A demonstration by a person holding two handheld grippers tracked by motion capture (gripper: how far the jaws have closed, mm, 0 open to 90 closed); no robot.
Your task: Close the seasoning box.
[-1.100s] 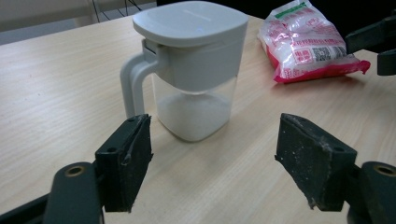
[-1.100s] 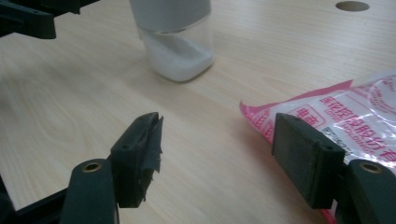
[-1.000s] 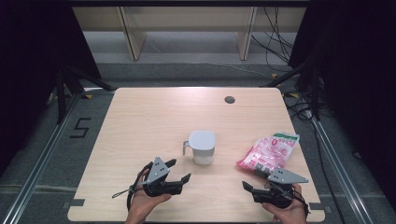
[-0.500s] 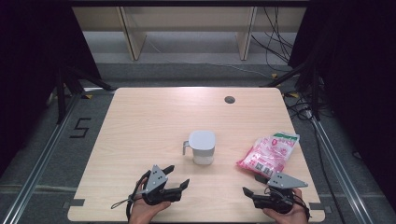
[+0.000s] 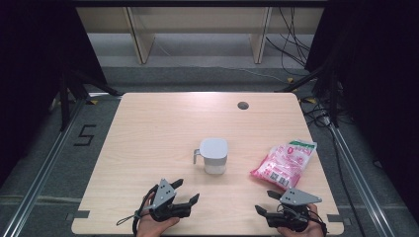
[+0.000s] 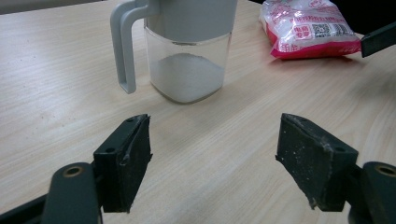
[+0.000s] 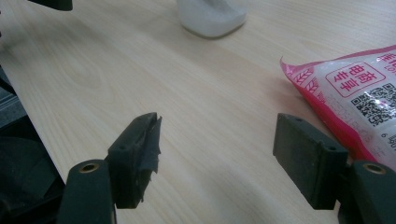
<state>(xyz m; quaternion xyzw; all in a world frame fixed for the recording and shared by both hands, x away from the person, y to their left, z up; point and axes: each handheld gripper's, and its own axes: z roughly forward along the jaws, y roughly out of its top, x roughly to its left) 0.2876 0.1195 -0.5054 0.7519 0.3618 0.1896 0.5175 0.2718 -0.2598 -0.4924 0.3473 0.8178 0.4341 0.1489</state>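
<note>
The clear square plastic jug with a grey lid and grey loop handle (image 5: 213, 155) stands upright just right of the middle of the high view, on the pale wooden desk (image 5: 148, 138). In the left gripper view it sits at the top centre, handle to the left, with a low heap of white powder, perhaps sugar or salt, on its bottom. It is probably light and rigid, with smooth walls that could slip; the handle or the flat sides below the lid look like the surest places to take hold.

To its right in the high view, near but apart, lies the soft pink and white printed plastic bag (image 5: 284, 163). It should be limp and crinkly, likely to sag and shift its contents, so a pinch on the sealed upper edge would suit better than the belly.

The left gripper (image 5: 188, 190) hovers at the lower centre-left, jaws released with nothing between them. The right gripper (image 5: 264, 203) sits at the lower right, just below the bag, jaws likewise spread wide and empty.
</note>
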